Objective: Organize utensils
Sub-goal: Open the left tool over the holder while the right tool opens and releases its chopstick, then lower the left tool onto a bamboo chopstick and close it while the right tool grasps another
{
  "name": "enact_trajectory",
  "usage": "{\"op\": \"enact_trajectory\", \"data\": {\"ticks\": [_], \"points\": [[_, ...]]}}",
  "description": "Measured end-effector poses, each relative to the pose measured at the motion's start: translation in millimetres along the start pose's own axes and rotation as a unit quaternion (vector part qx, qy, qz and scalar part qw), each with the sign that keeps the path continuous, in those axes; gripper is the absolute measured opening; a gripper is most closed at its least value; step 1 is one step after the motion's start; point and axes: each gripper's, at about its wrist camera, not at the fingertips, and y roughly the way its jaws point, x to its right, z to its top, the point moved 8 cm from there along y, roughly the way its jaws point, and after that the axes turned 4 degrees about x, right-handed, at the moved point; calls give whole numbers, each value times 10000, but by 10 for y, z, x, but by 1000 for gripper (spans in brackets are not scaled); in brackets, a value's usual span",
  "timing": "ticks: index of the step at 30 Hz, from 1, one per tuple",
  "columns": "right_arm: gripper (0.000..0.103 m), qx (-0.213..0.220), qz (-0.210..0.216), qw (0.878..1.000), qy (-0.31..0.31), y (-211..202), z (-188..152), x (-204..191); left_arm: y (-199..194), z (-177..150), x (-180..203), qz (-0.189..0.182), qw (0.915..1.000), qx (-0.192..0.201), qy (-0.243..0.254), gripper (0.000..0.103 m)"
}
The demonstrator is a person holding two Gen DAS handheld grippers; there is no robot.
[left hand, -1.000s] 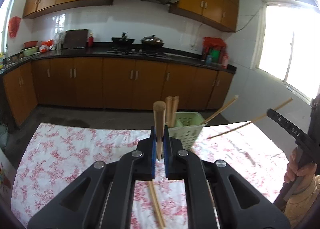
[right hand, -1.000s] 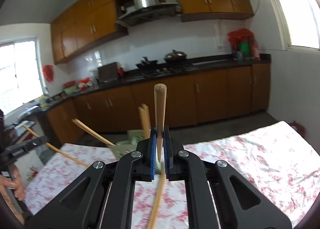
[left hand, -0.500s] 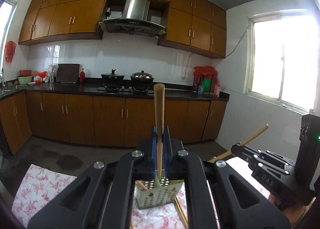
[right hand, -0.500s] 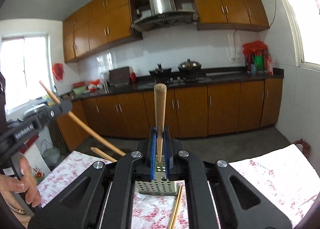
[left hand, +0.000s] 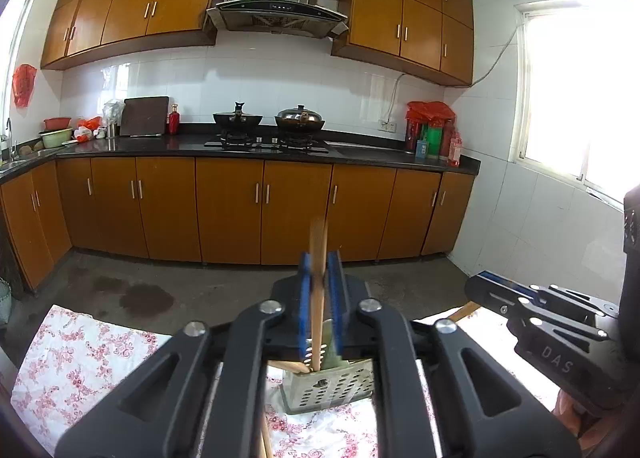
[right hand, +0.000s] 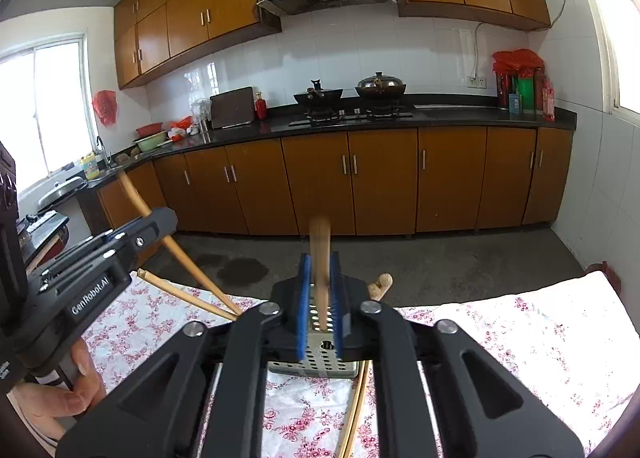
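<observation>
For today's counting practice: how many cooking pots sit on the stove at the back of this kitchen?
2. A dark wok sits on the left burner and a lidded pot on the right, side by side on the stove. None appears hidden.

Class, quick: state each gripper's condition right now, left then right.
Left gripper: jaws opening, blurred chopstick between them, dropping toward the holder.
Right gripper: jaws opening, blurred chopstick between them too.

Table under a white cloth (left hand: 80, 370) with pink flowers. On the cloth, near the middle, a perforated holder (left hand: 328, 390), chopsticks standing and leaning in it. Also on the cloth, in the right wrist view, one loose chopstick (right hand: 354, 414) just before the holder, running toward the camera.
</observation>
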Motion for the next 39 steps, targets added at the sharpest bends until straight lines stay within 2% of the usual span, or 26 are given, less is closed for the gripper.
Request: {"op": "enact_trajectory", "data": {"ticks": [1,3,8,12,15,17,19,20,23,25,28,32,36,39], "points": [[20,44,-7,10000,20,-40,20,5,-14,16,-17,6,10000,32,-39,26],[21,140,-25,9999,38,-62,71,17,-73,64,-53,40,9999,133,-90,31],[21,482,-106,9987,119,-402,203,107,-348,176,-204,156,9992,269,-242,36],[22,378,-300,9987,141,-611,29,303,-717,62,-404,351,9990,207,-176,41],[23,37,-464,9988,167,-587,-248,466,-924,-221,-577,580,9983,19,-41,46],[23,-422,-555,9973,242,-473,-631,587,-963,-556,-736,831,9961,-300,11,47],[23,-918,-555,9935,383,-318,-1060,648,-948,-884,-855,919,9938,-629,0,47],[23,-1173,-500,9907,478,-223,-1282,639,-896,-1115,-917,981,9911,-902,-33,47],[19,-1790,-226,9813,671,-28,-1891,527,-807,-1558,-992,946,9856,-1385,-190,46],[16,-2035,-46,9762,749,59,-2142,429,-763,-1864,-994,841,9821,-1664,-284,46],[14,-2258,34,9712,758,164,-2366,296,-700,-2126,-917,737,9774,-1956,-313,46],[13,-2371,5,9693,645,268,-2467,192,-649,-2392,-790,662,9731,-2183,-309,46],[8,-2317,-361,9710,465,239,-2524,310,-600,-2482,-721,636,9699,-2332,-300,46],[8,-2299,-364,9717,400,188,-2505,345,-580,-2519,-685,600,9687,-2394,-284,46]]}}
